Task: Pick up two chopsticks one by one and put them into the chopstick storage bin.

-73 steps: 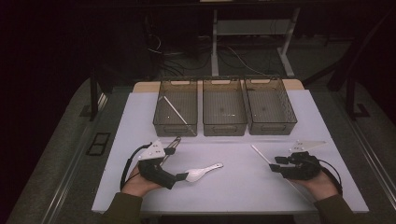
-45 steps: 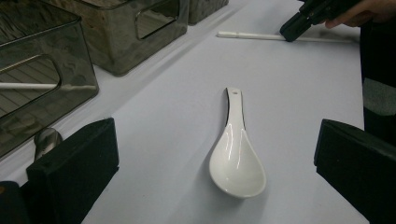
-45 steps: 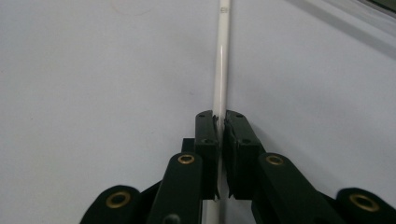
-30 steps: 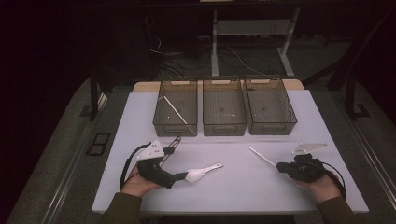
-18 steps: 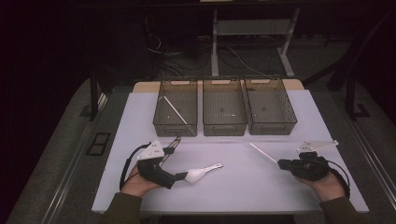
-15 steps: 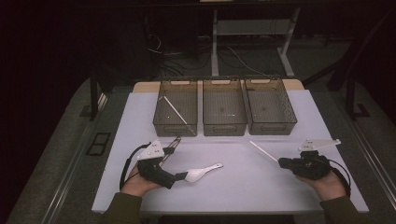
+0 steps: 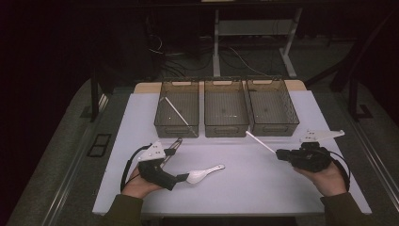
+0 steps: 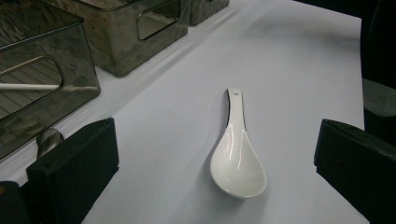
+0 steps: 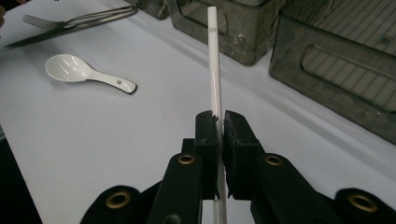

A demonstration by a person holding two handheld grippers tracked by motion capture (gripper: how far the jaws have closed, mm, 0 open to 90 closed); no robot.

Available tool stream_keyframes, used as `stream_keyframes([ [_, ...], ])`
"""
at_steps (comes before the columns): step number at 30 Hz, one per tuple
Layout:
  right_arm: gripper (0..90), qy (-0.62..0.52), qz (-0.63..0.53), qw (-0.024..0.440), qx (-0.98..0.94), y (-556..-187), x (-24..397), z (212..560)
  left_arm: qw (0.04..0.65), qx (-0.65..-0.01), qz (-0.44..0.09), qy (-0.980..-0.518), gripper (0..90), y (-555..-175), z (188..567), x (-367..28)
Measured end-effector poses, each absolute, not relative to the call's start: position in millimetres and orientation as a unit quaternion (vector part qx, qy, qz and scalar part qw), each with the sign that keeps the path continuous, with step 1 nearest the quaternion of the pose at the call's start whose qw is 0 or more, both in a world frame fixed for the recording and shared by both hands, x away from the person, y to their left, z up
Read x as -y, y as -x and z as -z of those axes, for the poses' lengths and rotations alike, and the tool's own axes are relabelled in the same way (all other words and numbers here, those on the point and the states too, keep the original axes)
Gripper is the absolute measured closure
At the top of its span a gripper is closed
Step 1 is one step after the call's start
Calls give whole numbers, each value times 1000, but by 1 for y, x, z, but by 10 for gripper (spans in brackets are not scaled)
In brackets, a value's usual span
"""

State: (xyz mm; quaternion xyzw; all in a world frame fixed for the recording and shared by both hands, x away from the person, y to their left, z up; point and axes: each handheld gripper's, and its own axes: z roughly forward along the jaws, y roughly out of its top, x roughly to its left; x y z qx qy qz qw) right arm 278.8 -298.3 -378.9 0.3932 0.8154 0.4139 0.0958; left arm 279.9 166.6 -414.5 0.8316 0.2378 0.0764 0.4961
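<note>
A white ceramic spoon [image 7: 204, 173] lies on the white mat, bowl toward my left gripper [image 7: 179, 175]. In the left gripper view the spoon [image 8: 238, 161] rests on the mat between the wide-apart jaws of that gripper [image 8: 217, 123], untouched by either. My right gripper [image 7: 282, 154] is shut on a white chopstick [image 7: 260, 142] and holds it off the mat, its free end pointing at the bins. In the right gripper view the pads [image 9: 219, 126] clamp the chopstick [image 9: 215, 70] near its lower end. A second white chopstick [image 7: 176, 112] leans inside the left bin [image 7: 162, 120].
Three dark see-through bins stand in a row at the back: left, middle [image 7: 226, 126] and right [image 7: 275, 128]. A metal fork and knife [image 7: 171, 146] lie beside the left hand, the fork [image 9: 70, 21] beyond the spoon [image 9: 74, 70]. The white mat [image 7: 244, 188] covers the table.
The right gripper has risen and drifted right with the chopstick, lifting it off the mat. The left gripper and the spoon have stayed put.
</note>
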Motion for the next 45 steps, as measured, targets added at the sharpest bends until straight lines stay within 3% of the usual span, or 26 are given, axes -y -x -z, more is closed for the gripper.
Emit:
stream_keyframes([
  [24,846,-375,-438,96,-811,-331,236,343,504,-239,-75,-826,0,-279,414,-165],
  [45,845,-371,-410,95,-828,-387,157,326,509,-238,-75,-824,0,-279,413,-166],
])
